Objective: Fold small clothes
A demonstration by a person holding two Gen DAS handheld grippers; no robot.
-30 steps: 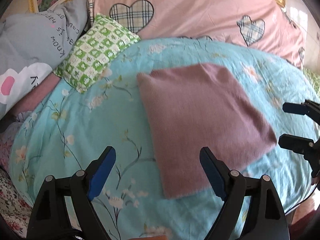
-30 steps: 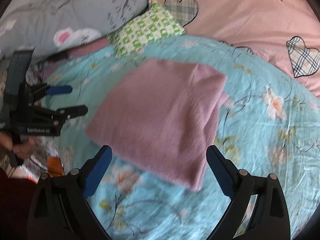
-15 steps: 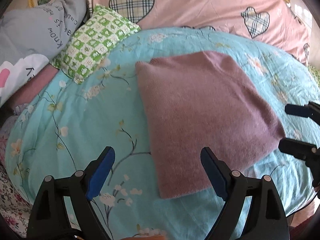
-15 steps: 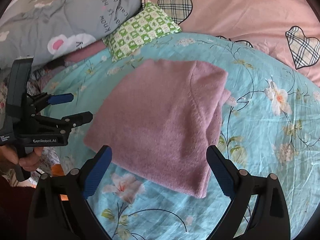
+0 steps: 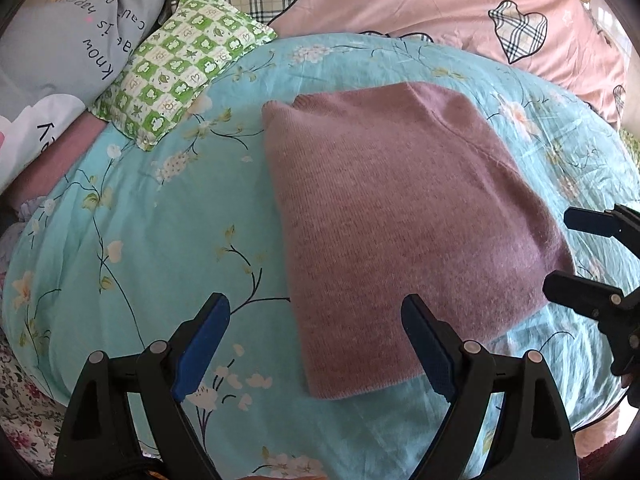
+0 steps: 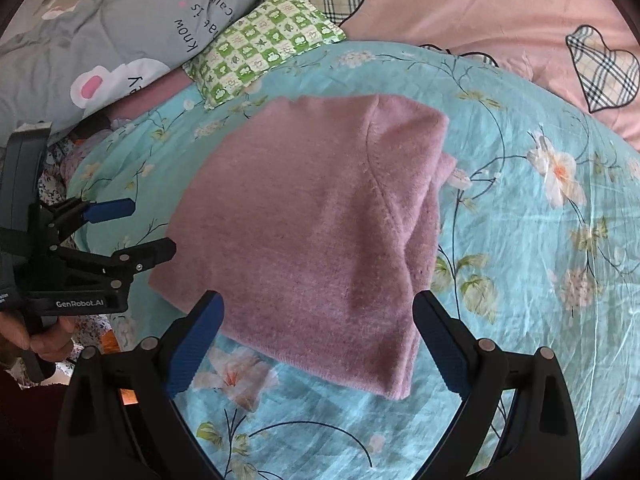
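Observation:
A mauve knit garment (image 5: 400, 216) lies folded into a rough square on the turquoise floral bedspread (image 5: 160, 240); it also shows in the right wrist view (image 6: 312, 232). My left gripper (image 5: 316, 340) is open and empty, hovering over the garment's near left corner. My right gripper (image 6: 316, 340) is open and empty above the garment's near edge. The right gripper also shows at the right edge of the left wrist view (image 5: 568, 256). The left gripper also shows at the left of the right wrist view (image 6: 152, 228), beside the garment's left corner.
A green checked pillow (image 5: 180, 64) lies at the back left. A grey printed quilt (image 6: 100, 52) is bunched behind it. A pink heart-patterned duvet (image 5: 420, 8) runs along the back. The bed's near edge drops off at lower left (image 5: 20, 400).
Both grippers have moved a little closer to the garment, which looks larger in both views. The garment has not changed shape. Both grippers stay open.

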